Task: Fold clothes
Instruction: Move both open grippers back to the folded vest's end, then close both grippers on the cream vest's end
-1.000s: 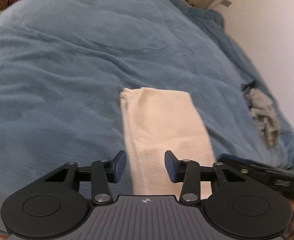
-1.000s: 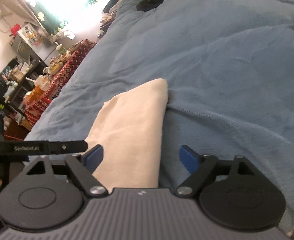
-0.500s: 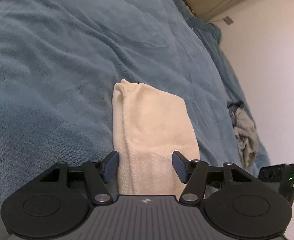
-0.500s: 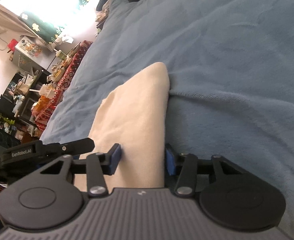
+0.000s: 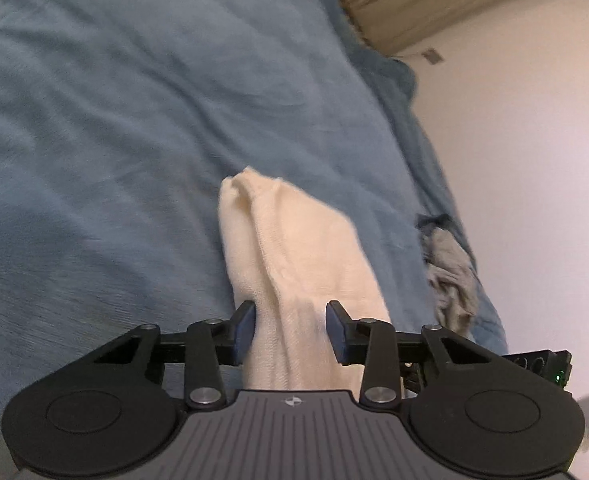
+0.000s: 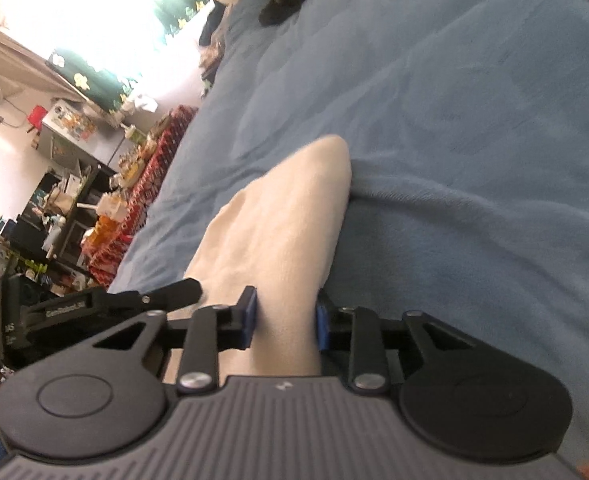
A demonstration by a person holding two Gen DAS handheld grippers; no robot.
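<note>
I close both sets of fingers on the folded cream garment on the bed: left gripper partly closed, right gripper pinching it.

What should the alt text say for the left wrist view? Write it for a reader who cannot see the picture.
The left gripper is closing its jaws around the near end of a folded cream cloth lying on a blue blanket. A crumpled grey garment lies to the right, near a pale wall.

Two wrist fisheyes, angled down, close over blue bedspread, sharing the cream garment
</note>
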